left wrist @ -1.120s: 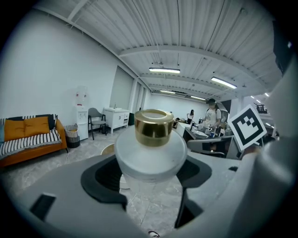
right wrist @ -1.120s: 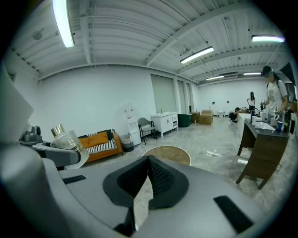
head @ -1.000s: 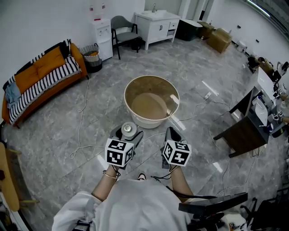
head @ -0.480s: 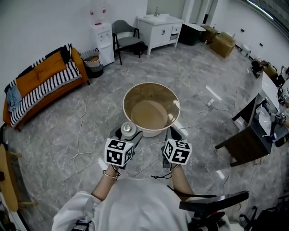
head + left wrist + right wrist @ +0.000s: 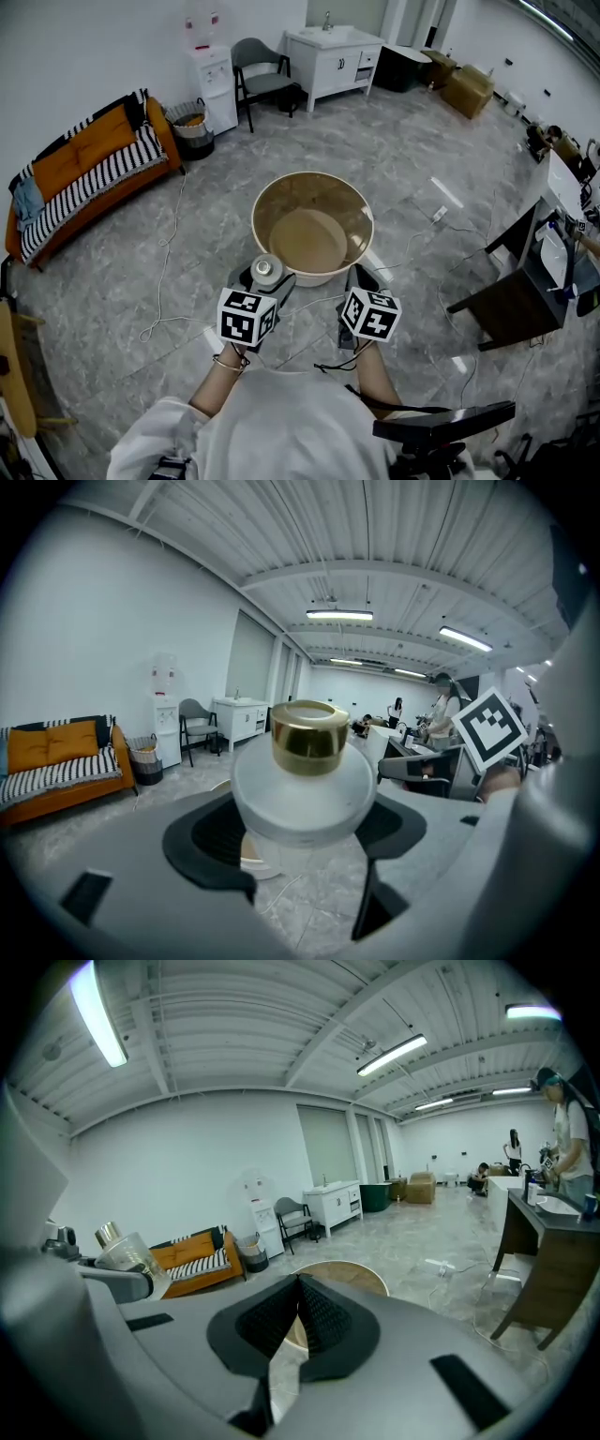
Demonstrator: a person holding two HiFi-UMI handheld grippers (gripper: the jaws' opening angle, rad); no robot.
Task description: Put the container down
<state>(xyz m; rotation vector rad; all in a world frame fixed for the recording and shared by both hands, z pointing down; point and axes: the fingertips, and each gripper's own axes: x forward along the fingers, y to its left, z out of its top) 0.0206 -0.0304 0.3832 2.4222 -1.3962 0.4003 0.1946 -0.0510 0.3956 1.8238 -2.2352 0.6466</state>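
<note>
**Between left fingers: container (image 5: pixel 302 789) held upright**

Left gripper (image 5: pixel 265 278) fingers pinch the gold-capped white container. Right gripper (image 5: pixel 298 1285) fingers pressed together, nothing between them. Beige tub (image 5: pixel 281 192) on floor (image 5: pixel 422 159), just ahead of both fingertips.

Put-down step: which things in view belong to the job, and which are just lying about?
Job:
- gold-capped container, clamped in the left gripper
- right gripper, shut and empty
- tub just ahead, possibly the drop spot

Lying about:
- sofa
- chair
- water dispenser
- white cabinet
- floor cables
</note>
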